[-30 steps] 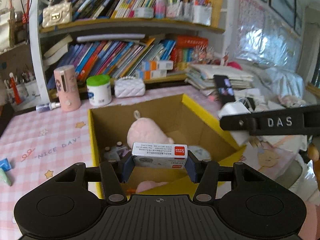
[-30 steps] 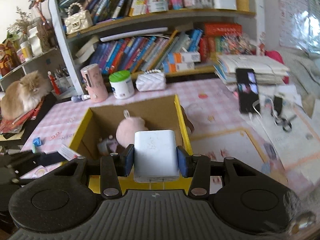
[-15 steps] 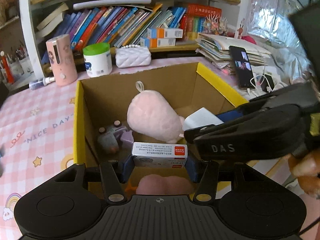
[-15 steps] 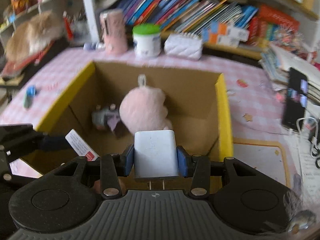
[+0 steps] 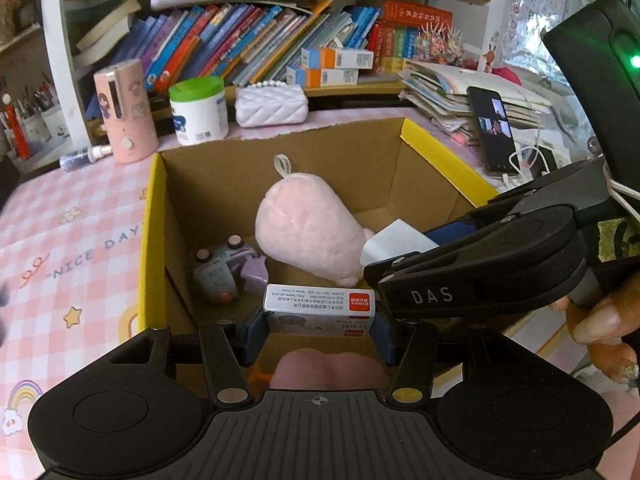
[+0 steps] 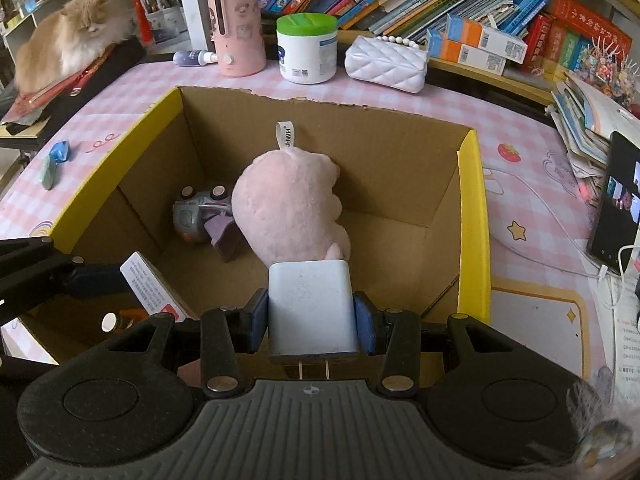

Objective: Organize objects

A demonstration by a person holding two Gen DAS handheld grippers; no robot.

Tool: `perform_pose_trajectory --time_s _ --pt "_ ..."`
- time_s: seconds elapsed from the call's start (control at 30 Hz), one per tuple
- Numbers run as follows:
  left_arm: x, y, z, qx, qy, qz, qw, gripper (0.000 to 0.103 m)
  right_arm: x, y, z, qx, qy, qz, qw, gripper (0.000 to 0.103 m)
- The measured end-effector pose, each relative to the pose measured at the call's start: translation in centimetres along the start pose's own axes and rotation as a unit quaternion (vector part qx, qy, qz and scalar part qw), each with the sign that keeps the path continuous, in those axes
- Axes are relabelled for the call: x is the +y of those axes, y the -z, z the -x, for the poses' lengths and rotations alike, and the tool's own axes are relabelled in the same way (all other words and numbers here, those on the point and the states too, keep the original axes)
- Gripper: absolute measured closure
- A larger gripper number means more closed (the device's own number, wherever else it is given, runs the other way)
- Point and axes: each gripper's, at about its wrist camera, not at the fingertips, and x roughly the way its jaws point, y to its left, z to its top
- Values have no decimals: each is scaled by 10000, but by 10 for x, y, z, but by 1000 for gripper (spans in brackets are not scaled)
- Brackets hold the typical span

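An open cardboard box [image 5: 444,160] [image 6: 474,216] with yellow rims sits on the pink checked table. Inside lie a pink plush toy [image 5: 308,228] [image 6: 288,208] and a small toy car [image 5: 224,268] [image 6: 196,212]. My left gripper [image 5: 318,326] is shut on a small white box with a red label [image 5: 320,310] [image 6: 150,288], held over the box's near edge. My right gripper [image 6: 312,322] is shut on a white charger plug [image 6: 310,310] [image 5: 394,240], prongs toward the camera, above the box's inside. In the left wrist view the right gripper comes in from the right with a hand [image 5: 604,324] behind it.
Behind the box stand a pink dispenser [image 6: 238,28], a green-lidded jar [image 6: 306,48] and a white quilted purse [image 6: 386,62], with bookshelves beyond. A phone [image 6: 616,208] with its cable lies on the right. A cat [image 6: 70,36] rests at the far left. Small blue items [image 6: 54,160] lie left of the box.
Both grippers moved forward and down over the box, tilting into it. The right gripper came into the left wrist view from the right. Each keeps hold of its object.
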Motion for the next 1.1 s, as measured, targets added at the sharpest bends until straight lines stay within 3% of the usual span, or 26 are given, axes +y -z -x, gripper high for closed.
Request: perform_pose_trajectory --time_s 0.07,0.17,0.37,0.5,0.57,0.9,1.1 --pt "-1 1 6 -106 -41 35 9999 45 1 1 3 -53 13 -29 10000 61" --pt "-1 3 21 -444 -87 19 9990 29 0 4 14 -254 3 -143 9996 60" --pt "-7 6 56 -962 -80 -3 9953 21 3 10 60 -1008 98 -417 9940 56" --pt "-7 16 79 -1182 -137 52 9929 17 11 25 92 -1460 312 -720 9862 40" --pt "-6 23 89 -1235 -192 60 9921 15 16 34 103 -1542 411 -871 9833 40" --pt "23 64 116 -1100 -689 398 9907 14 51 89 126 -1712 1101 -1422 9687 36" --pt "51 96 124 -749 -974 653 9903 14 81 122 112 -1246 1468 -1449 9705 36"
